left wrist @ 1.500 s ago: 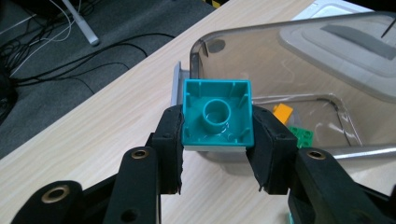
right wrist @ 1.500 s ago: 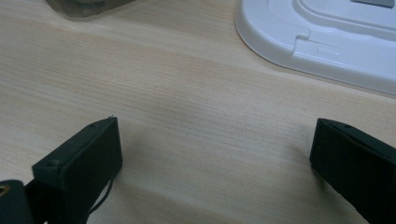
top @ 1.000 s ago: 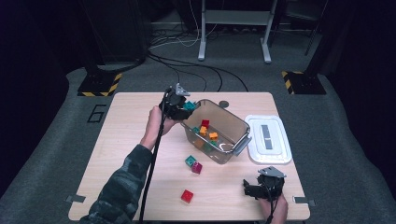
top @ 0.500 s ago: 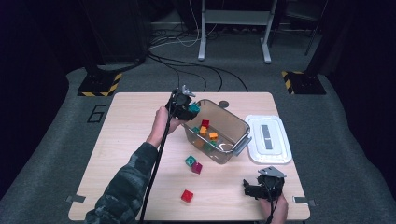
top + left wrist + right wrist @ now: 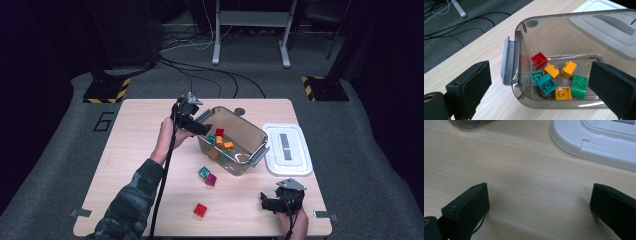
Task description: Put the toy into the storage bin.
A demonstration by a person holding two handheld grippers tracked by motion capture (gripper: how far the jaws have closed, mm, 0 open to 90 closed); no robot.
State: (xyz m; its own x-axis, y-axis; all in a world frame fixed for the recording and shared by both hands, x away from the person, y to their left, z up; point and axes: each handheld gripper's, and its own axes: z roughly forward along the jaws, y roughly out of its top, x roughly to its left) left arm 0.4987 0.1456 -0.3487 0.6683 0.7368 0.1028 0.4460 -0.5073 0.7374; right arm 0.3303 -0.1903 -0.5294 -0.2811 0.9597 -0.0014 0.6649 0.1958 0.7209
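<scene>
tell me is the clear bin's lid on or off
Off. The clear bin stands open-topped with bricks visible inside, and its white lid lies flat on the table beside it.

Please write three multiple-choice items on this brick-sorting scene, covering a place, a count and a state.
1. Where is the white lid?
A. On the bin
B. On the table, right of the bin
C. On the floor

2. How many bricks lie loose on the table?
A. Three
B. One
C. Six

3. The left tongs are:
A. Shut on a brick
B. Open
C. Shut on the lid

Answers: B, the lid lies beside the clear bin; A, a teal brick, a magenta brick and a red brick; B, the jaws stand apart, having just opened.
</scene>
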